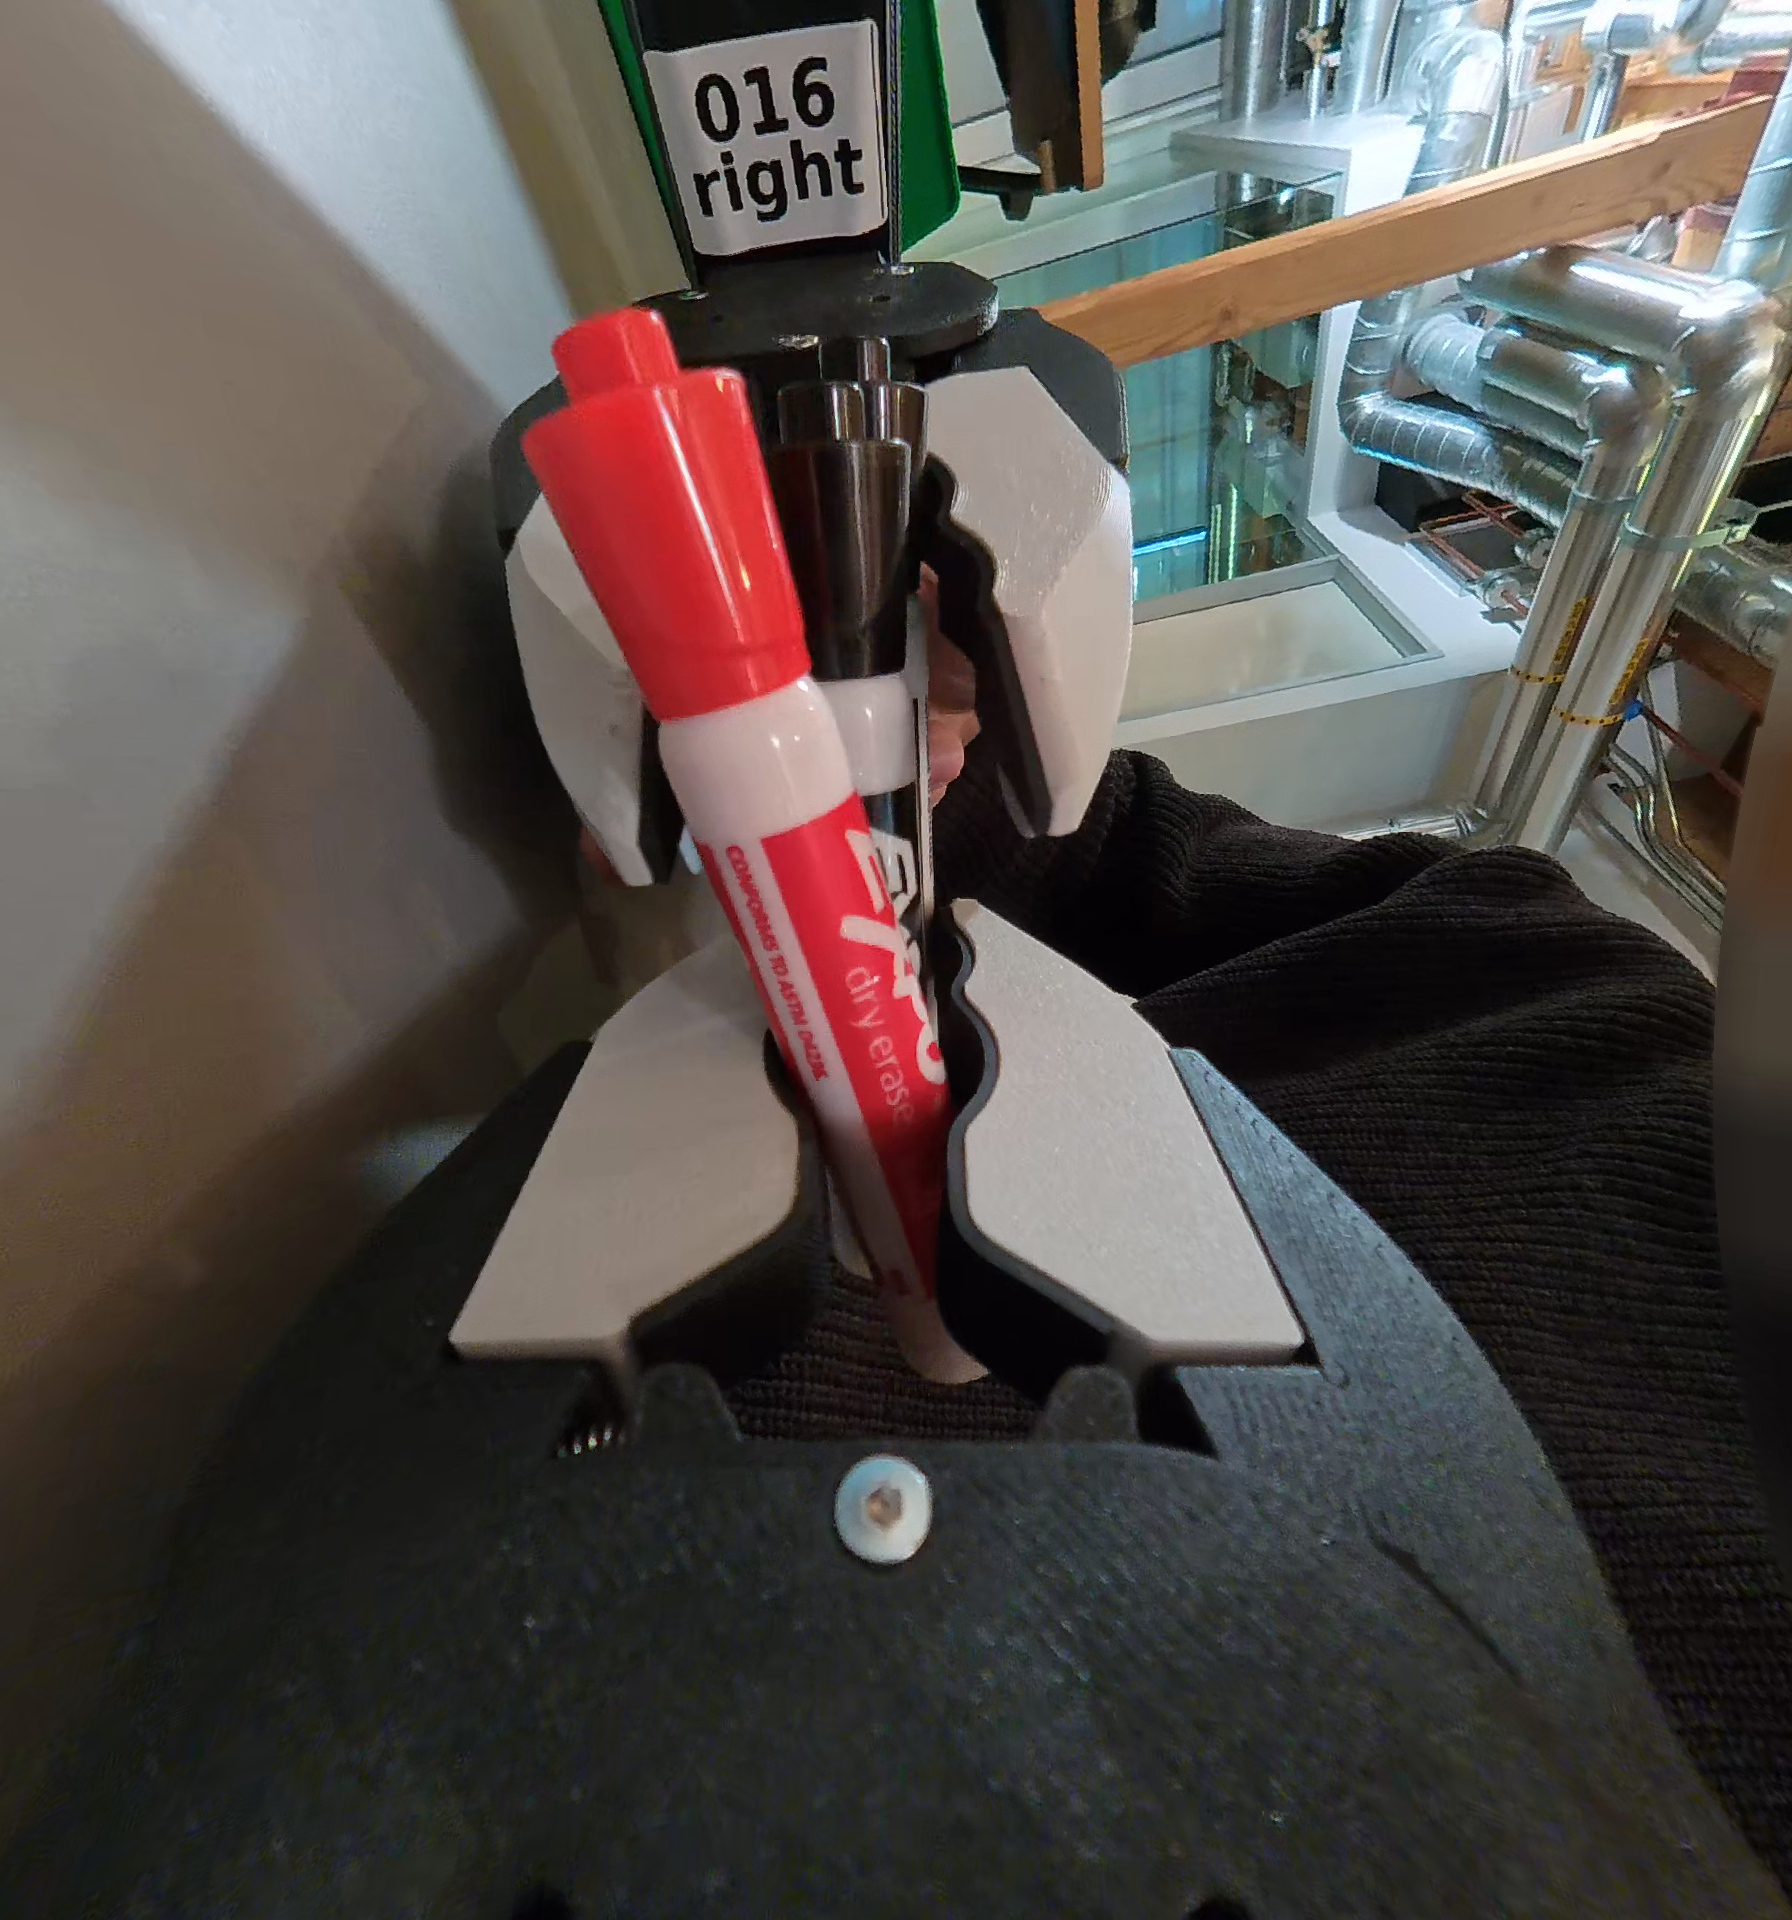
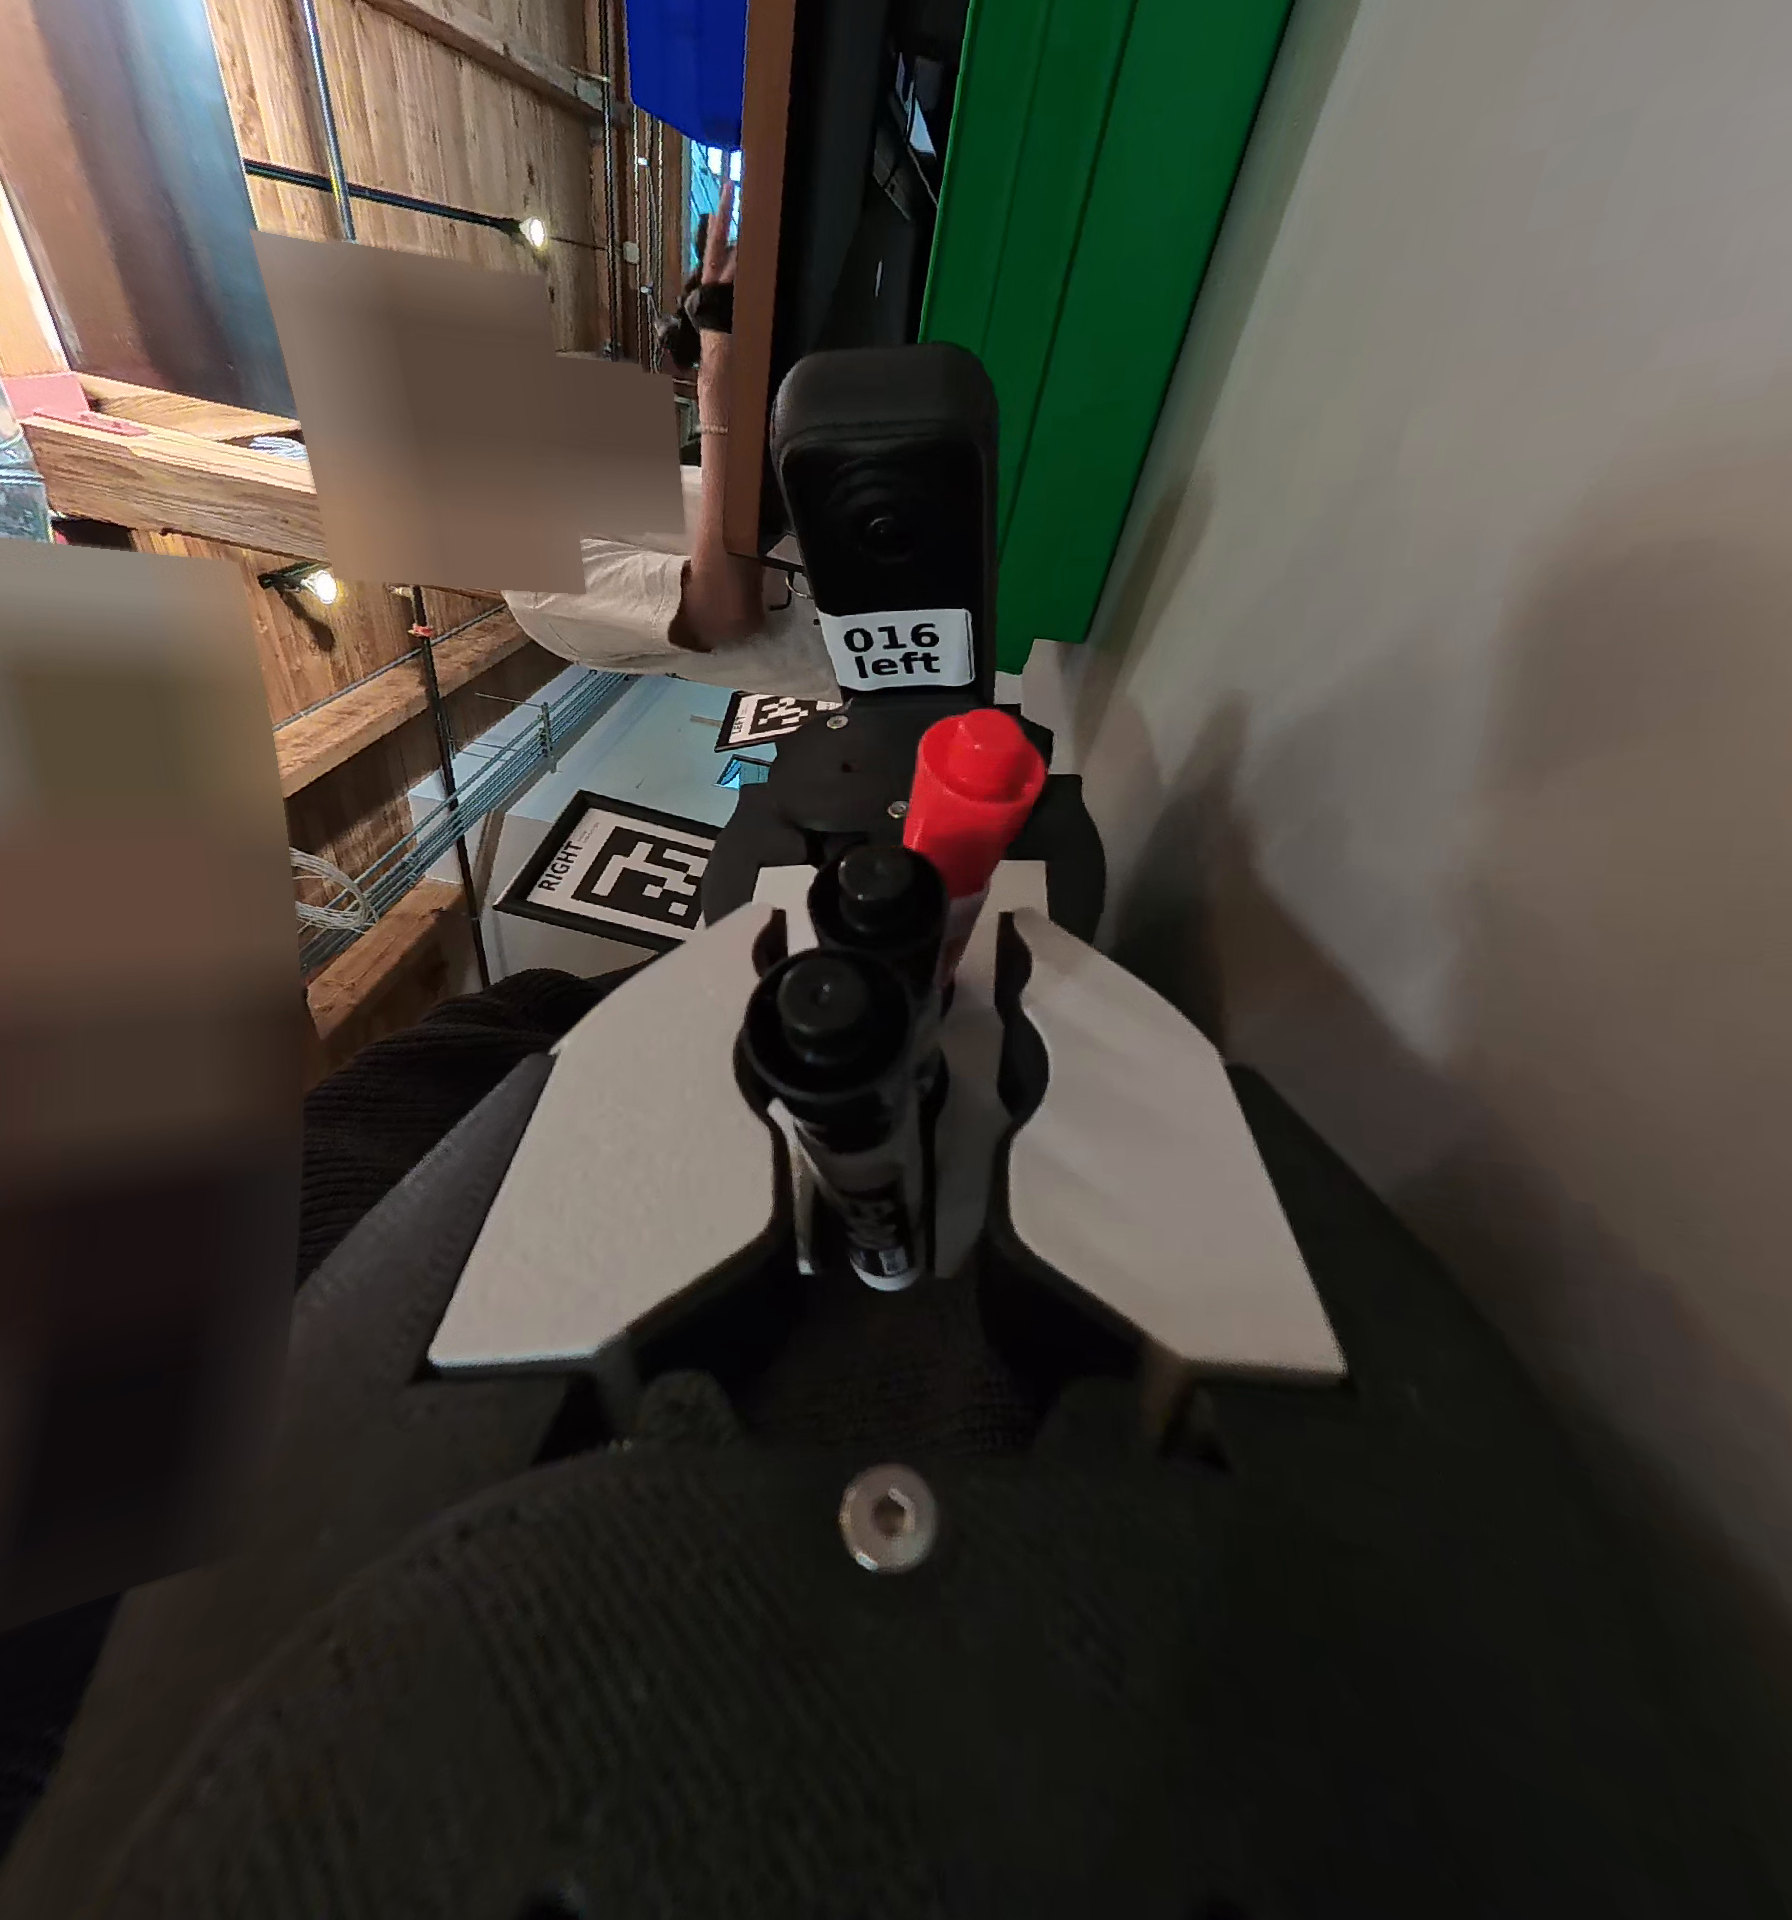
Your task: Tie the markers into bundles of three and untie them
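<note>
Red-capped marker [image 1: 767,883], 2 black markers [image 2: 850,1049] | left claw [image 1: 871,997], right claw [image 2: 892,1039] both clenched on bundle

Carrying elements: the three markers [image 1: 767,790] (one red, two black) rest on no surface but sit between the fingers of the left gripper [image 1: 871,956], at the barrels, and the right gripper [image 2: 887,935], at the caps. Black ribbed knit fabric [image 1: 1443,1091] lies behind.
</note>
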A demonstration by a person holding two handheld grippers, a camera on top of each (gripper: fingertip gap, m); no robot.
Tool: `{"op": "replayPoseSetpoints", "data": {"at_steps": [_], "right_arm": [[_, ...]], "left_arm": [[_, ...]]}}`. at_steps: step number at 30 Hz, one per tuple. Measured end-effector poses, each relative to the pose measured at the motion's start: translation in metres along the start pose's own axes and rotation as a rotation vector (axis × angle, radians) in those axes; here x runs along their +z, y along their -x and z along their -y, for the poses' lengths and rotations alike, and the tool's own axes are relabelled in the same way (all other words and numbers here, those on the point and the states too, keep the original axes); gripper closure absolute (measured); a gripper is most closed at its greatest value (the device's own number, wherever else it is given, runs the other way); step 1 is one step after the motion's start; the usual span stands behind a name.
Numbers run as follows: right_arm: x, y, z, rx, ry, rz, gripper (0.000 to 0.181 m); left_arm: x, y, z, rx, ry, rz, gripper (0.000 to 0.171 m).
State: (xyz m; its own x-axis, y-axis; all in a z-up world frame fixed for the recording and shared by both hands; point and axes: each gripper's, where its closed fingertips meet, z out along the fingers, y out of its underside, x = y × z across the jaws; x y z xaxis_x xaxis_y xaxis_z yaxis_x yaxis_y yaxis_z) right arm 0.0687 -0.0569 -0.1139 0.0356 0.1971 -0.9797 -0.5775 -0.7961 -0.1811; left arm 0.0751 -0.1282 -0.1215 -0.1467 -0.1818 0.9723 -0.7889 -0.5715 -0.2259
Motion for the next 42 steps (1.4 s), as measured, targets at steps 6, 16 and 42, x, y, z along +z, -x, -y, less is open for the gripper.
{"op": "replayPoseSetpoints", "data": {"at_steps": [6,16,42], "right_arm": [[0.0001,0.0011,0.0008,-0.006,-0.005,0.005,0.142],[-0.0010,0.0017,0.0035,-0.001,-0.023,0.011,0.142],[0.0012,0.0039,-0.0015,-0.008,0.004,0.026,0.162]], "left_arm": [[0.0001,-0.0002,-0.0002,0.002,0.001,0.001,0.153],[0.0007,0.0000,-0.0010,0.002,0.005,0.001,0.153],[0.0003,-0.0001,0.0001,-0.008,-0.004,-0.006,0.152]]}}
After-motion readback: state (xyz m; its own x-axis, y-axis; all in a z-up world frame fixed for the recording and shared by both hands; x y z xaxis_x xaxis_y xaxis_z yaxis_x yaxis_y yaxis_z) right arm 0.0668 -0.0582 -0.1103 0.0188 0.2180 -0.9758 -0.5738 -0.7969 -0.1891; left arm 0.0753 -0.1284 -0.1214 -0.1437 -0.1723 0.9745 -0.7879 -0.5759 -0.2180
